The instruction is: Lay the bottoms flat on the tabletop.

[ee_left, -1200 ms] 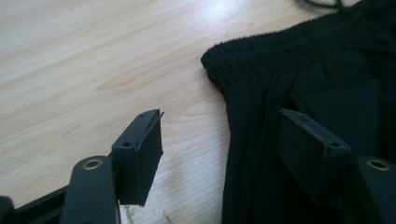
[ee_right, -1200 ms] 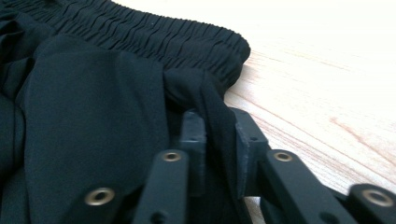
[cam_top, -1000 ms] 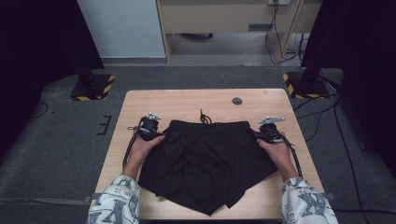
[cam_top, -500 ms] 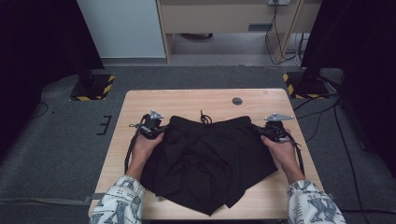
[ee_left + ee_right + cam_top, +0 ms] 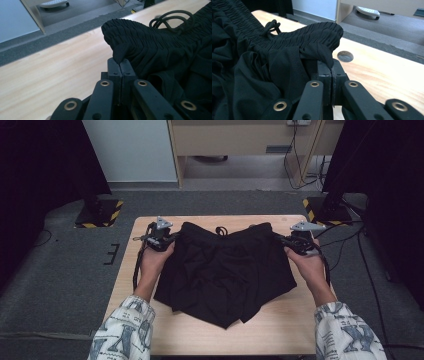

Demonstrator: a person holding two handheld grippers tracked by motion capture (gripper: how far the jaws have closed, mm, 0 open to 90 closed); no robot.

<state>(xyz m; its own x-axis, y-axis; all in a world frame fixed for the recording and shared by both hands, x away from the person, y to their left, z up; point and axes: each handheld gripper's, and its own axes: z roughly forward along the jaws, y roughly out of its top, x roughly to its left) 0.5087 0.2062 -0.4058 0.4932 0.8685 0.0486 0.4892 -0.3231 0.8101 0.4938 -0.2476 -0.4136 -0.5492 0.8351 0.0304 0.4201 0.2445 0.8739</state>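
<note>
Shorts (image 5: 225,270) flat on bench (image 5: 280,330), waistband far side; left hand-held gripper (image 5: 172,239) and right hand-held gripper (image 5: 280,240) each clamped on a waistband corner.

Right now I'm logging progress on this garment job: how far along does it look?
Early. Done: the black shorts lie on the wooden table, and both waistband corners are gripped. In hand: the left gripper and right gripper are each shut on a pinch of the gathered waistband, with the drawstring loose on top. Left: the fabric looks rumpled and the legs overlap unevenly, so spreading flat or folding seems yet to be done.
</note>
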